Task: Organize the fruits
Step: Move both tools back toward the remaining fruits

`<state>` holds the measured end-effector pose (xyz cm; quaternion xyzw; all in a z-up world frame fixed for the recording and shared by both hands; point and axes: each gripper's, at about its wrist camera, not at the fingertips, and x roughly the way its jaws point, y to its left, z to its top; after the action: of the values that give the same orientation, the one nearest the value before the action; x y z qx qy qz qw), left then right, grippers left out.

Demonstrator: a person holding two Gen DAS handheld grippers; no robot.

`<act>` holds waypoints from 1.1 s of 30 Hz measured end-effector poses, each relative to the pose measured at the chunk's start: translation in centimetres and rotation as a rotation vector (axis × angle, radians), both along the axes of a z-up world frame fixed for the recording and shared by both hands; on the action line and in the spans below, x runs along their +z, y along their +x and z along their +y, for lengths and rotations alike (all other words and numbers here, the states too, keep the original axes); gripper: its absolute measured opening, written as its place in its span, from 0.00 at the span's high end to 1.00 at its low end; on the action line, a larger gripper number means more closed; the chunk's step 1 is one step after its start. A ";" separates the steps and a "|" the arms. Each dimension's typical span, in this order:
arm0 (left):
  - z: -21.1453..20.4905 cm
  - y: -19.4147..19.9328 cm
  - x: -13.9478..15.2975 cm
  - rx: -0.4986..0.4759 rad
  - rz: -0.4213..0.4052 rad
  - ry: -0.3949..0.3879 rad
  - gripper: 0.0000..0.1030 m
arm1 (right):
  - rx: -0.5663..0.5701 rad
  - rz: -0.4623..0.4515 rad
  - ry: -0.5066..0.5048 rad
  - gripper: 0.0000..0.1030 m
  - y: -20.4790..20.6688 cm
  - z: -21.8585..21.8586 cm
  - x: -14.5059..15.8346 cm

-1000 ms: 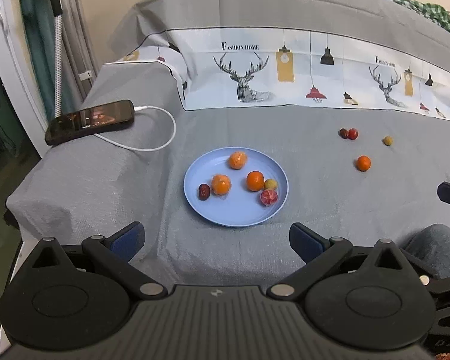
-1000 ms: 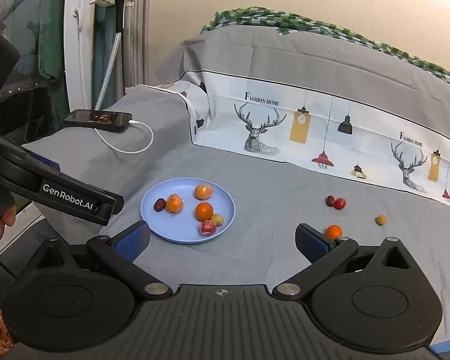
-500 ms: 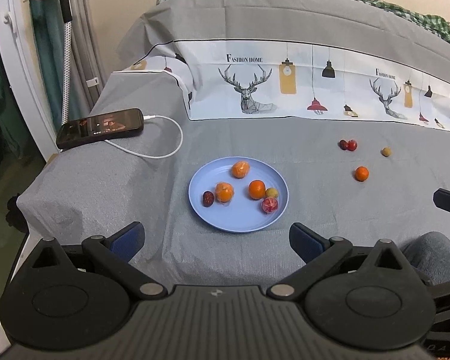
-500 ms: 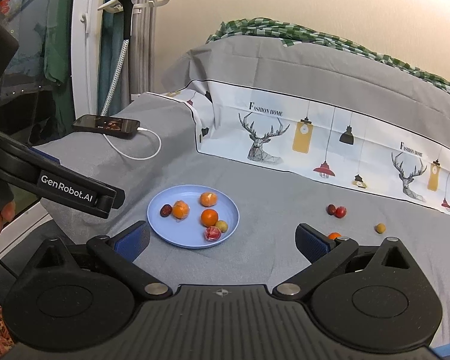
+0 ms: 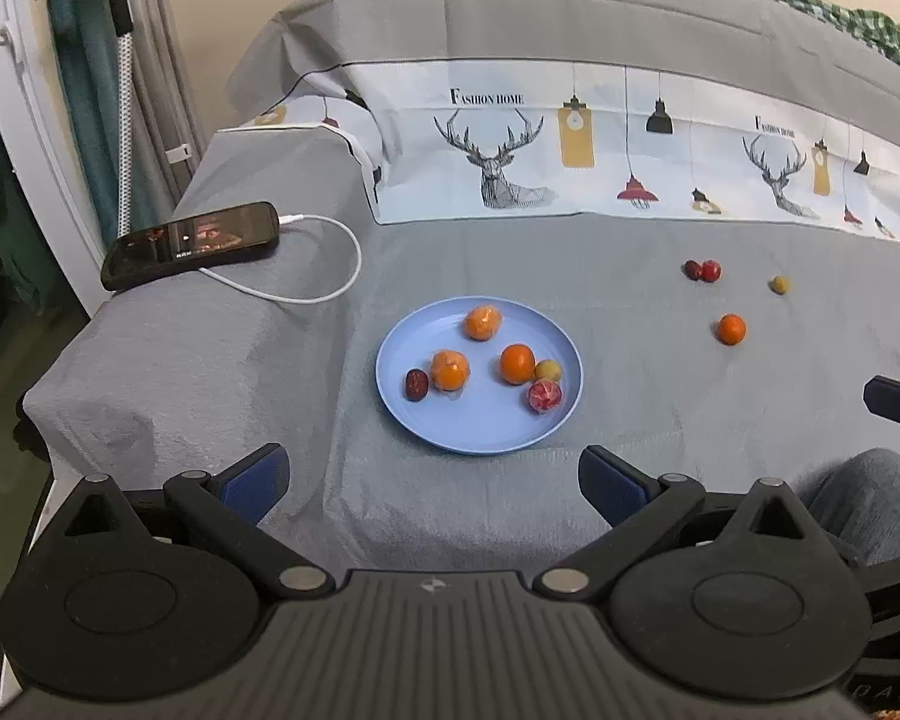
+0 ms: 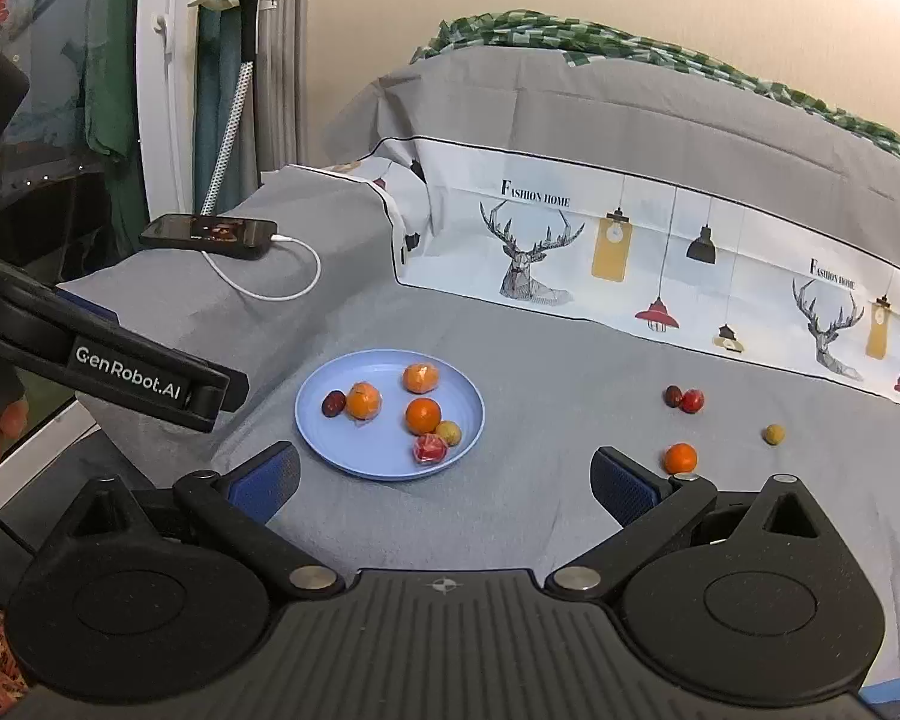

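A blue plate (image 5: 480, 435) (image 6: 354, 459) lies on the grey cloth and holds several small fruits: oranges, a dark date, a yellowish fruit and a red wrapped one. To its right on the cloth lie a small orange (image 5: 731, 329) (image 6: 680, 458), two red fruits (image 5: 703, 270) (image 6: 685, 399) and a small yellow fruit (image 5: 780, 284) (image 6: 772, 434). My left gripper (image 5: 432, 477) is open and empty, held back from the plate's near edge. My right gripper (image 6: 444, 477) is open and empty, also short of the plate; the small orange sits just beyond its right finger.
A black phone (image 5: 192, 243) (image 6: 210, 234) on a white charging cable (image 5: 330, 294) lies at the far left. A deer-print cloth (image 5: 570, 150) rises behind the fruits. The cloth's front edge drops off near me. The left gripper's body (image 6: 120, 372) shows at left.
Both grippers have drawn back and risen a little, so the plate and fruits look smaller and farther. Nothing on the cloth has moved. Both jaws stay open.
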<state>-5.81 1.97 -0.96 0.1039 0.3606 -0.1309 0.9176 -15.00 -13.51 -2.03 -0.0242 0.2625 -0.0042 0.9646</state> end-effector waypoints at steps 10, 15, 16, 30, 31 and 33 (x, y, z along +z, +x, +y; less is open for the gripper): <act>-0.9 1.7 -1.4 0.016 0.042 0.054 0.00 | 0.009 0.050 0.066 0.01 1.6 -1.4 -1.3; -2.2 3.0 -2.0 0.017 0.064 0.085 0.00 | -0.028 0.072 0.138 0.01 2.5 -3.3 -2.2; -2.6 3.4 -2.1 0.017 0.072 0.088 0.00 | -0.044 0.072 0.157 0.01 2.7 -3.9 -2.4; -17.1 13.2 -3.8 -0.142 0.070 0.104 0.00 | -0.466 0.044 0.212 0.01 7.6 -17.4 -6.6; -18.7 14.2 -4.3 -0.160 0.065 0.111 0.00 | -0.491 0.047 0.206 0.01 8.2 -18.5 -7.1; -22.0 16.2 -5.3 -0.204 0.061 0.120 0.00 | -0.544 0.052 0.195 0.01 9.7 -21.1 -8.1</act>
<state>10.44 -20.00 -6.26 0.1906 0.3831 -0.2052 0.8802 -5.30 -34.64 -10.17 0.1399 0.2830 -0.2367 0.9189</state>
